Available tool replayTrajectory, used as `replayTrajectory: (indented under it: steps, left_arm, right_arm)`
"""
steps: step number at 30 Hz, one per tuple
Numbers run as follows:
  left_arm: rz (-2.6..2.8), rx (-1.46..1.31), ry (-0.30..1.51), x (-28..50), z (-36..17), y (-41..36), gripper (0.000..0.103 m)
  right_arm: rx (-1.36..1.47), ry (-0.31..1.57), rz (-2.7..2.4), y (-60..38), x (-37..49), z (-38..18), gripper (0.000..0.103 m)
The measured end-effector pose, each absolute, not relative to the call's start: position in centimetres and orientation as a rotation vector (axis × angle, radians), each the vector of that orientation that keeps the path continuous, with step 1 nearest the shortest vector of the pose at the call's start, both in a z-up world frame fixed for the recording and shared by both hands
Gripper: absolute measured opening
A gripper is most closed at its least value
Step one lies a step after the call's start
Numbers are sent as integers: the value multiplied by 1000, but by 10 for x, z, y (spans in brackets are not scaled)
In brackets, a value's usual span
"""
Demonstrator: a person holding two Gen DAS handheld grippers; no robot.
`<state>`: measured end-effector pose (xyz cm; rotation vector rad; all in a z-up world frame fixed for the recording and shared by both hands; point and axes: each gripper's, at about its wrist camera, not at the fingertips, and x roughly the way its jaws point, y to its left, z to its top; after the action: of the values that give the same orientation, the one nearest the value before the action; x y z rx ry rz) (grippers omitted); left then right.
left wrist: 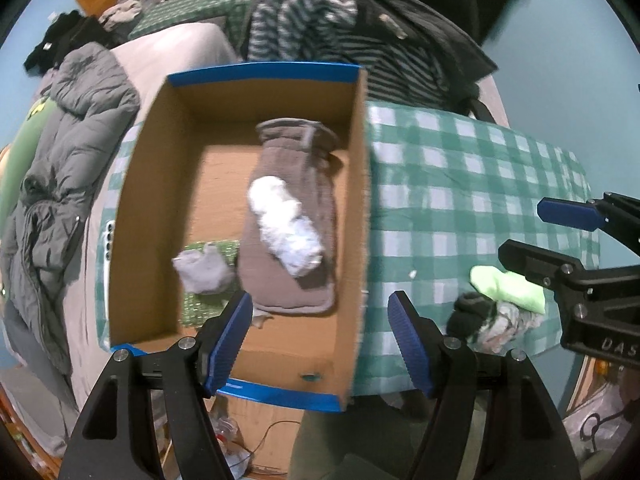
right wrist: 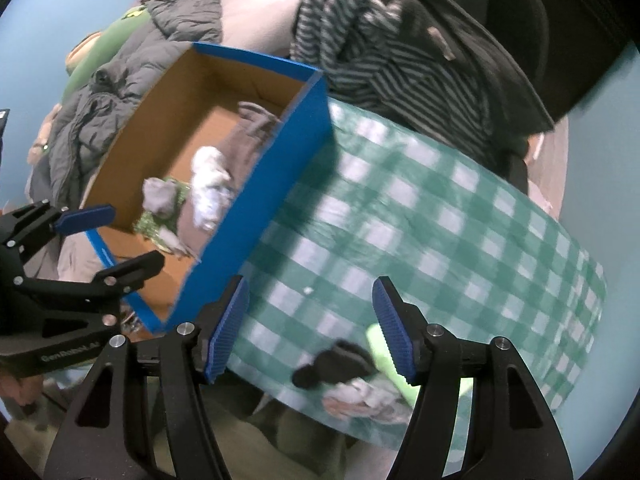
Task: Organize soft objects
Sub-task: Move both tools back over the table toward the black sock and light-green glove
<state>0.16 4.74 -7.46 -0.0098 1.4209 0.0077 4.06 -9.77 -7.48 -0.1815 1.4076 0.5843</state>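
Overhead, the left gripper (left wrist: 320,344) hangs above the near end of the cardboard box (left wrist: 160,184), fingers (left wrist: 230,344) spread wide with nothing between them. The box is blue outside and brown inside, and sits on the green checked cloth (left wrist: 460,184) covering the surface.

Inside the box: a brown-grey sock (left wrist: 292,272) lies lengthwise along the right wall, cuff toward the far end. A white balled sock (left wrist: 286,222) rests on top of it, slanted. Just left of the brown one, a small pale grey sock (left wrist: 202,266) sits on a green sparkly item (left wrist: 200,308) near the front-left corner.

The right gripper (right wrist: 310,328) is over the cloth to the right of the box, fingers (right wrist: 394,336) also parted and empty. Below and beside it, near the front edge of the cloth, three soft pieces are bunched together: a lime green sock (left wrist: 508,284), a black sock (left wrist: 468,314) and a pale patterned sock (left wrist: 506,326), touching one another. Right wrist view is motion-blurred, so details there are unclear.

Beyond the surface: a grey puffer jacket (left wrist: 60,168) at left, a striped garment (left wrist: 320,28) draped behind the box.
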Motion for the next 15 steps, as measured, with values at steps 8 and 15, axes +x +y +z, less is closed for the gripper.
replayTrajectory:
  steps: [8, 15]
  left_arm:
    - [-55, 43, 1449, 1, -83, 6, 72]
    - [-104, 87, 1476, -3, -95, -23, 72]
  right_arm:
    - [-154, 1446, 533, -146, 36, -88, 65]
    - [-138, 1478, 511, -174, 26, -101, 65]
